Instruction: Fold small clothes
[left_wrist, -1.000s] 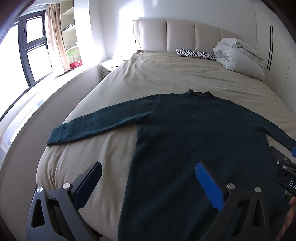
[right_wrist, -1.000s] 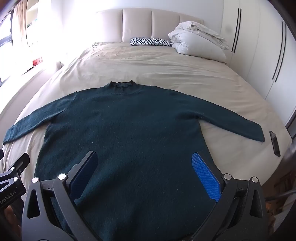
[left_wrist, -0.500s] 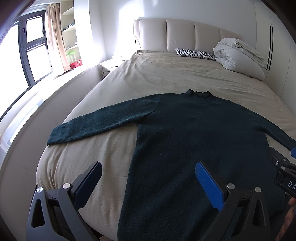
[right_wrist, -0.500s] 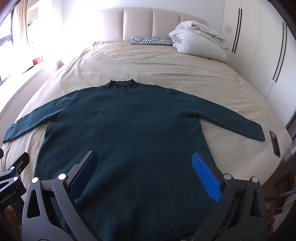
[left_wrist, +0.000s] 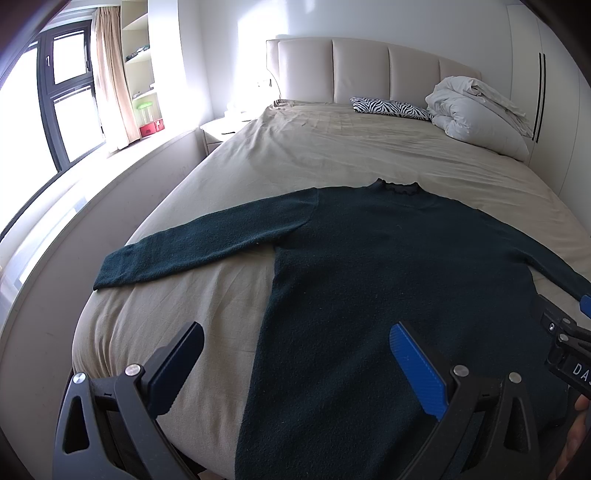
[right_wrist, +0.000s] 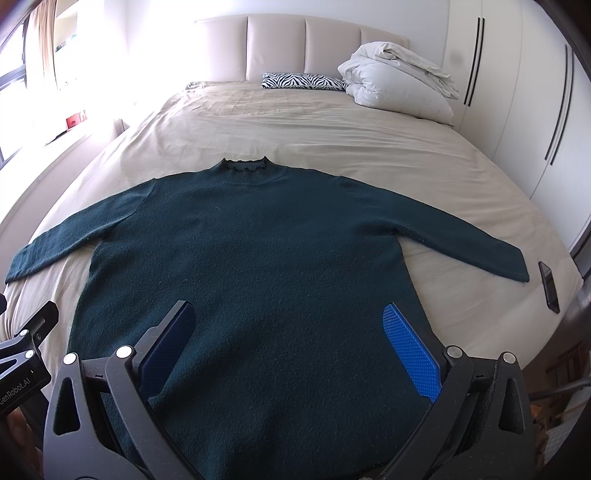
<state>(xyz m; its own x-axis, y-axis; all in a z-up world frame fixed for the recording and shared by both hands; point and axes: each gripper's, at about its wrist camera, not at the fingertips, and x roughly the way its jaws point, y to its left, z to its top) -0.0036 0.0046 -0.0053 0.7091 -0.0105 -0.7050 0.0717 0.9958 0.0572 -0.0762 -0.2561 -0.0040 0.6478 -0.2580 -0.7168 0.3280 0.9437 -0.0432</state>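
Sweater (right_wrist: 258, 266) of dark green knit lies flat and face up on the bed (right_wrist: 332, 125), collar toward the headboard at 12 o'clock, both sleeves spread wide toward 9 and 3 o'clock. Its hem reaches the near edge of the mattress, at 6 o'clock.

We hold our left claw (left_wrist: 295, 365) above the sweater's left side, released, jaws spread wide and empty; one finger hangs over bare beige sheet, the other over the knit. Our right claw (right_wrist: 288, 347) hovers over the lower body of the sweater, also released and gripping nothing, both blue pads over the fabric. We cannot tell whether either claw touches the cloth.

In the left wrist view the left sleeve's cuff (left_wrist: 110, 269) rests near the mattress edge at 9 o'clock. In the right wrist view a dark phone (right_wrist: 549, 288) lies on the sheet just beside the right cuff, at 3 o'clock. A zebra-print pillow (right_wrist: 303, 82) and a bundled white duvet (right_wrist: 399, 88) sit against the headboard at 12 to 1 o'clock, well apart from the sweater.
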